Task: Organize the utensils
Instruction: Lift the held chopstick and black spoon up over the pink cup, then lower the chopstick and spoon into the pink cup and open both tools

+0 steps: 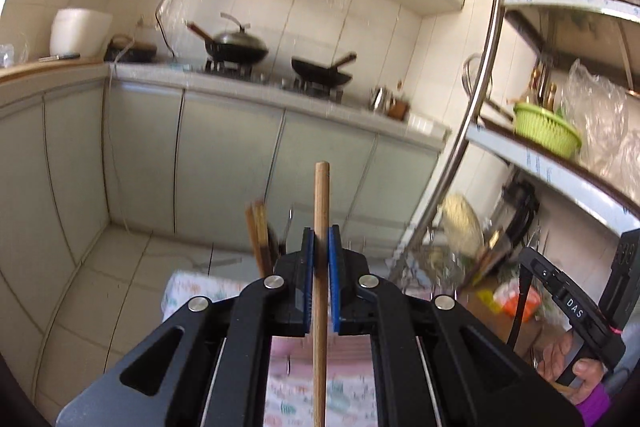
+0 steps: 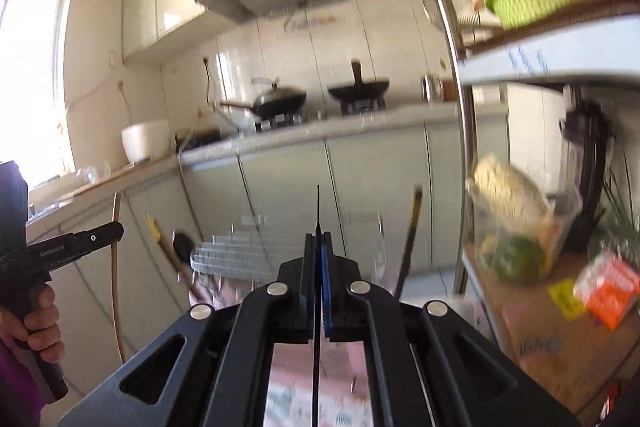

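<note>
Left gripper (image 1: 320,259) clamped a stiff, light wooden stick (image 1: 321,203) mid-shaft, upright. Right gripper (image 2: 319,267) pinched a thin dark utensil (image 2: 318,211), possibly a slippery chopstick; grip firmly near centre.

Two woks (image 1: 236,47), one green basket (image 1: 546,129), one white pot (image 1: 78,31).

You can't see the bottom of the wooden stick (image 1: 321,267), it's cut off by the frame edge. Same for the thin dark utensil (image 2: 317,267). The utensils (image 2: 180,251) just past it are too smeared to identify.
</note>
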Demonstrator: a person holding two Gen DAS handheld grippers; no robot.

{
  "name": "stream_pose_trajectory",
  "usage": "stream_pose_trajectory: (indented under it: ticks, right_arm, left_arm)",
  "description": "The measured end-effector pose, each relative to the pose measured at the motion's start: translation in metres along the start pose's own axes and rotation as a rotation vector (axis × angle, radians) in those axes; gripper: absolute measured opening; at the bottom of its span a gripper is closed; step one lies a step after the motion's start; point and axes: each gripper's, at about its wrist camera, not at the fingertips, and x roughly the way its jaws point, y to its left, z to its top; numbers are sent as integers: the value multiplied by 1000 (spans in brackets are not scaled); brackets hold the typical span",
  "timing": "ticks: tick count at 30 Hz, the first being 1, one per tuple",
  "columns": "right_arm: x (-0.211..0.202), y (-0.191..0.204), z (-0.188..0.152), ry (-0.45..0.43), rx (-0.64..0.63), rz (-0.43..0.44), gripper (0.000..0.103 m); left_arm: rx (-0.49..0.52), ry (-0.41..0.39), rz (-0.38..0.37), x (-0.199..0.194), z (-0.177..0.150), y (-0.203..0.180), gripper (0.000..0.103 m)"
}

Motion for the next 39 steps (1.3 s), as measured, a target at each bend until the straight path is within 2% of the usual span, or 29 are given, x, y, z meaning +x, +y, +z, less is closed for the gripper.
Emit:
stream_pose_trajectory:
  ticks: [5, 9, 14, 21, 27, 33, 39]
  right_arm:
    - [17, -4, 23, -168, -14, -43, 2]
    - [35, -4, 24, -247, -53, -61, 2]
    - [56, -3, 14, -298, -106, -98, 2]
    - [75, -7, 1, -290, -110, -109, 2]
    - [86, -15, -12, -245, -87, -109, 2]
    - [83, -25, -33, -168, -48, -114, 2]
    - [81, -35, -55, -50, 12, -124, 2]
  left_arm:
    - [15, -143, 34, 7, 27, -7, 6]
    - [42, -234, 67, 21, 39, -9, 6]
    - [37, -302, 70, 42, 39, -6, 6]
    - [100, -390, 108, 62, 27, -9, 6]
    - [104, -357, 98, 75, 9, -3, 6]
    - [84, -270, 75, 72, -17, 7, 6]
    - [70, -175, 75, 75, -44, 15, 6]
